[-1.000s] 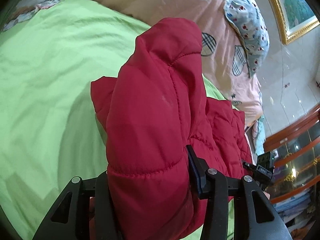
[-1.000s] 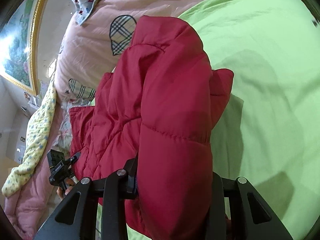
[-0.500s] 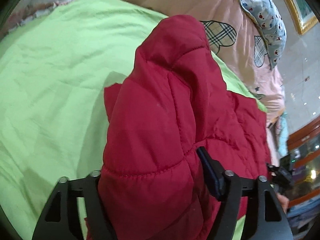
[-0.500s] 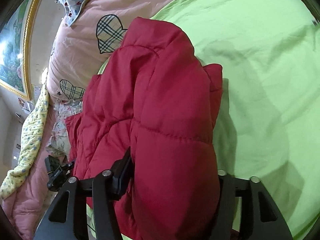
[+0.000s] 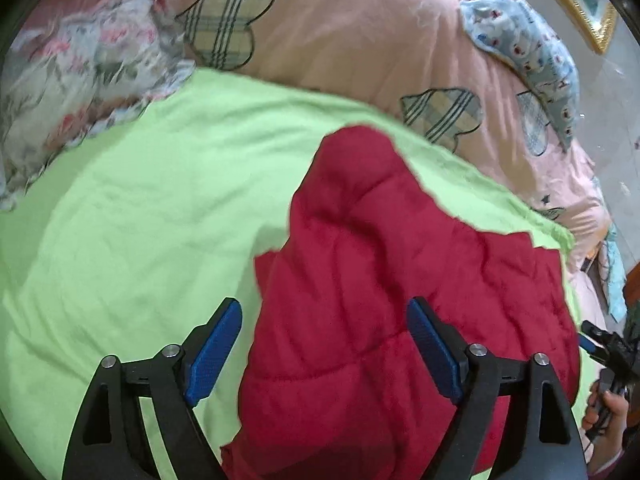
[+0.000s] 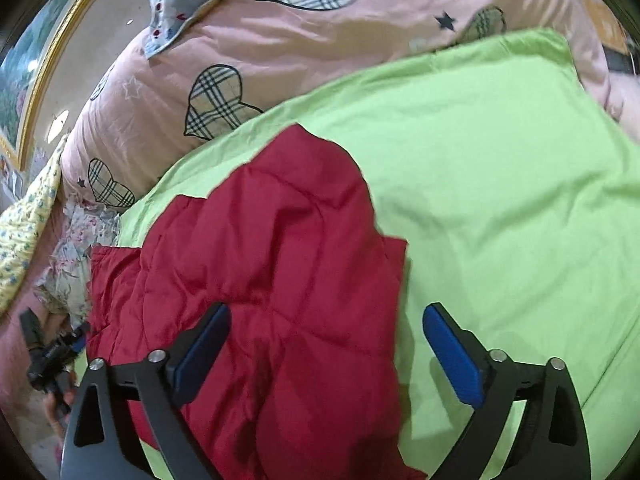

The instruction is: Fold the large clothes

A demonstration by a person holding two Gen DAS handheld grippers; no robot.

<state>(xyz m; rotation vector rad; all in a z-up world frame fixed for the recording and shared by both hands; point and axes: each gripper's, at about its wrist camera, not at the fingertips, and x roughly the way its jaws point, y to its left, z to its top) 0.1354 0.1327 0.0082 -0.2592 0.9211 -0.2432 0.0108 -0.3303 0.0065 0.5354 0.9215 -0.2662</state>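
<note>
A red quilted jacket [image 5: 380, 300] lies folded on the green sheet [image 5: 140, 220]; it also shows in the right wrist view [image 6: 280, 280]. My left gripper [image 5: 324, 328] is open just above it, blue pads [image 5: 214, 344] spread wide and holding nothing. My right gripper [image 6: 326, 336] is open too, over the jacket's right edge, one blue pad [image 6: 452, 356] above the green sheet [image 6: 500, 200]. Each gripper shows small at the far edge of the other's view.
A pink quilt with plaid hearts [image 5: 360, 40] is bunched along the far side of the bed, also in the right wrist view [image 6: 240, 60]. A blue patterned pillow [image 5: 528, 44] and a floral cloth [image 5: 80, 80] lie beside it. A gold picture frame [image 6: 44, 80] hangs on the wall.
Both grippers were shut on the raised jacket. They have lowered it onto the sheet, opened and let it go. The jacket now lies flat.
</note>
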